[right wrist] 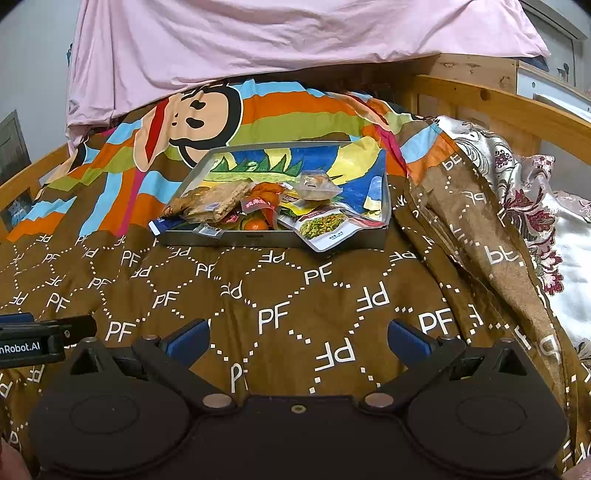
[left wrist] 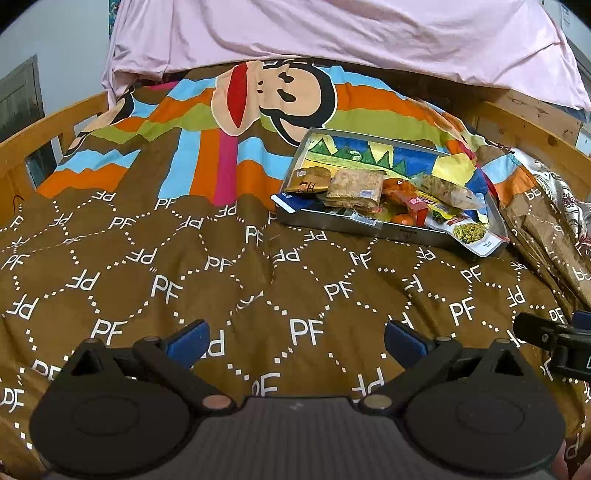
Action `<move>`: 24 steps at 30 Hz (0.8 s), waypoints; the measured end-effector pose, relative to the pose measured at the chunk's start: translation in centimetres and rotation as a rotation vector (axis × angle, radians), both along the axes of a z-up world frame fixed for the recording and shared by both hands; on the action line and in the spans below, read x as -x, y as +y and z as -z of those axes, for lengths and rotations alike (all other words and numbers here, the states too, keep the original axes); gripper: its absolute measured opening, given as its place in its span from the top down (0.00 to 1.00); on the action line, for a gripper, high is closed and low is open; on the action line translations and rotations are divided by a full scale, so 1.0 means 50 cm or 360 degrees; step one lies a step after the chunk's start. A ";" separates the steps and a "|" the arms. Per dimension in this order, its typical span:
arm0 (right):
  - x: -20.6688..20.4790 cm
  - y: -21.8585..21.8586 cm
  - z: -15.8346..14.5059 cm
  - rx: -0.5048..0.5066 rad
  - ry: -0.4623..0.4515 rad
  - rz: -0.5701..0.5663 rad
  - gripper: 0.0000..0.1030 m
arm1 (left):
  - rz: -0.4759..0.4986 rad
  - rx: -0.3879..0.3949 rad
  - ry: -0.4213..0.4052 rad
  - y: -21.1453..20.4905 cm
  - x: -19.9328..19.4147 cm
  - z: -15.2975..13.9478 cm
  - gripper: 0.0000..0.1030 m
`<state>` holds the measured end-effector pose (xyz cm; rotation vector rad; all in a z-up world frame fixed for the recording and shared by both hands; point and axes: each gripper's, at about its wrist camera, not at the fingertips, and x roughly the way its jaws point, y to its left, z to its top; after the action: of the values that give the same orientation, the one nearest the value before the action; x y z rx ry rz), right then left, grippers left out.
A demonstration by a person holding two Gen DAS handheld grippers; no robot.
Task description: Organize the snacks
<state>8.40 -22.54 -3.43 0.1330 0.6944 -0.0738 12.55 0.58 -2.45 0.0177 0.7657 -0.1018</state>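
A metal tray [left wrist: 413, 230] [right wrist: 258, 239] with a colourful picture inside sits on the brown bedspread, holding several snack packets in a heap. Among them are a brown cracker pack [left wrist: 354, 186] [right wrist: 218, 203], a white pouch with green peas [left wrist: 471, 230] [right wrist: 327, 225], a gold packet [left wrist: 308, 181], orange sweets [left wrist: 400, 219] [right wrist: 256, 223] and a clear bag [right wrist: 317, 186]. My left gripper [left wrist: 295, 341] is open and empty, low over the bedspread, well in front and left of the tray. My right gripper [right wrist: 299, 339] is open and empty, in front of the tray.
The bedspread [left wrist: 221, 273] has a monkey print [left wrist: 280, 96] at the far end under a pink sheet [left wrist: 332, 33]. Wooden bed rails [left wrist: 55, 122] [right wrist: 517, 103] run along both sides. A flowered satin quilt [right wrist: 535, 192] lies to the right.
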 end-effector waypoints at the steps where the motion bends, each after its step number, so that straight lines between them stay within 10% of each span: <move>1: 0.000 0.000 0.000 0.0000 0.0001 0.0000 0.01 | -0.0002 0.0000 0.0005 0.000 -0.001 0.000 0.01; 24: -0.005 0.001 0.002 0.0006 0.0039 -0.0026 0.01 | -0.0007 0.0003 0.0047 0.003 -0.004 0.002 0.01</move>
<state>8.63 -22.49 -3.50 0.1233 0.7194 -0.0611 12.75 0.74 -2.53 0.0128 0.7949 -0.0985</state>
